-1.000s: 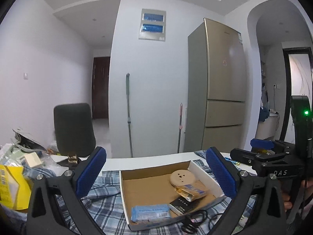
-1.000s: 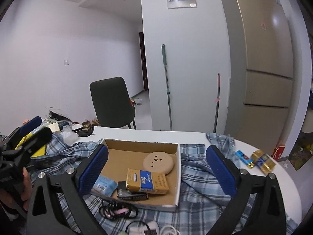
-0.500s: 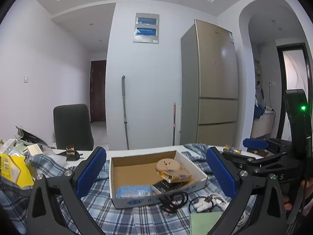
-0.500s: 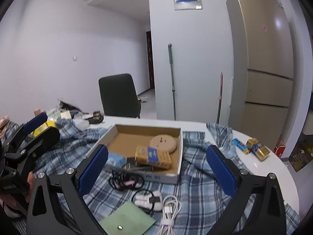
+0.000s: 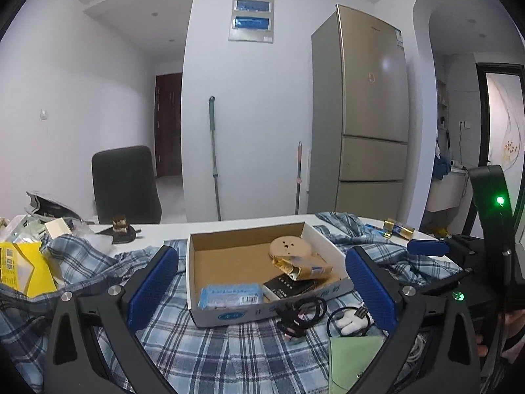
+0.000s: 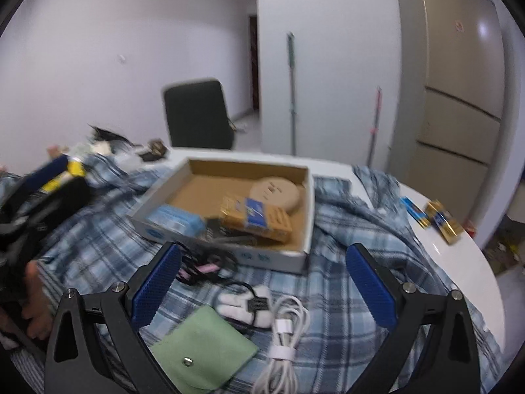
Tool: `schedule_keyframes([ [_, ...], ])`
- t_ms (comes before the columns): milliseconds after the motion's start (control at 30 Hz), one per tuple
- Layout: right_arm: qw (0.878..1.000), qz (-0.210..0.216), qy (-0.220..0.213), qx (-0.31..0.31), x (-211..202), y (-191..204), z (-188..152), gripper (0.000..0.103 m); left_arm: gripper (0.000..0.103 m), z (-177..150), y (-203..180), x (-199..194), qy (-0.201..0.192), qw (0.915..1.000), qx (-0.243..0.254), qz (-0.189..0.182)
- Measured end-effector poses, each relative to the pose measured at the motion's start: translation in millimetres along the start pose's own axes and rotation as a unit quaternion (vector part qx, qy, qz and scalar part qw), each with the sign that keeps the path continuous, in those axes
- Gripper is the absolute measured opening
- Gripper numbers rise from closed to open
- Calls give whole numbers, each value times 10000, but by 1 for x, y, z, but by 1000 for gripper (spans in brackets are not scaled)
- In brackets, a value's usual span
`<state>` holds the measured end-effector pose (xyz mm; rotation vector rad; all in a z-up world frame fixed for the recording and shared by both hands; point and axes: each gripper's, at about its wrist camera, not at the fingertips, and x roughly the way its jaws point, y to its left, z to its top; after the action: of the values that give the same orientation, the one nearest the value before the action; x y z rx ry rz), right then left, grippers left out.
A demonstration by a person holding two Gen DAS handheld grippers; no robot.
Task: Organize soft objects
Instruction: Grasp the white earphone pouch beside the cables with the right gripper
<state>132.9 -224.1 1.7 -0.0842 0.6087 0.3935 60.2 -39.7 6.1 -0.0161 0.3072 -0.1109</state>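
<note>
Both grippers, left [image 5: 261, 284] and right [image 6: 262, 280], hold ribbed blue jaws spread wide, empty. Crumpled blue plaid cloth [image 6: 344, 272] drapes the glossy white counter [image 6: 459, 262], beneath a shallow rectangular cardboard box [image 6: 226, 243], flat green snap pouch [image 6: 205, 353] and coiled white cable [image 6: 283, 338].

The green pouch [image 5: 352, 358] is cut off by the frame's bottom edge; printing on the cardboard box [image 6: 229, 252] is blurred.

Both grippers have black frames with silver screws, blue ribbed fingers [image 5: 152, 287], and a green indicator light [image 5: 499, 200].
</note>
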Motion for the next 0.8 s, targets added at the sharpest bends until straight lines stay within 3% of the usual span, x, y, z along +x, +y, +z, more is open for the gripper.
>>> schedule_keyframes([
  [100, 9997, 172, 139, 125, 5, -3, 2, 99, 103, -2, 2, 6, 188, 9998, -34, -21],
  [200, 9992, 33, 388, -40, 13, 3, 4, 96, 103, -3, 4, 11, 329, 9994, -96, -29],
  [367, 9942, 386, 1008, -2, 35, 5, 0, 84, 103, -4, 7, 14, 384, 9991, -190, 74],
  [500, 9926, 347, 1158, -123, 48, 4, -6, 80, 103, -4, 8, 11, 333, 9993, -182, 75],
  [700, 9838, 431, 1738, -118, 67, 2, -18, 72, 103, -4, 10, 17, 480, 9986, -210, 12],
  [800, 9827, 273, 1771, -469, 67, 11, -25, 54, 103, -4, 13, 18, 520, 9983, -260, 62],
])
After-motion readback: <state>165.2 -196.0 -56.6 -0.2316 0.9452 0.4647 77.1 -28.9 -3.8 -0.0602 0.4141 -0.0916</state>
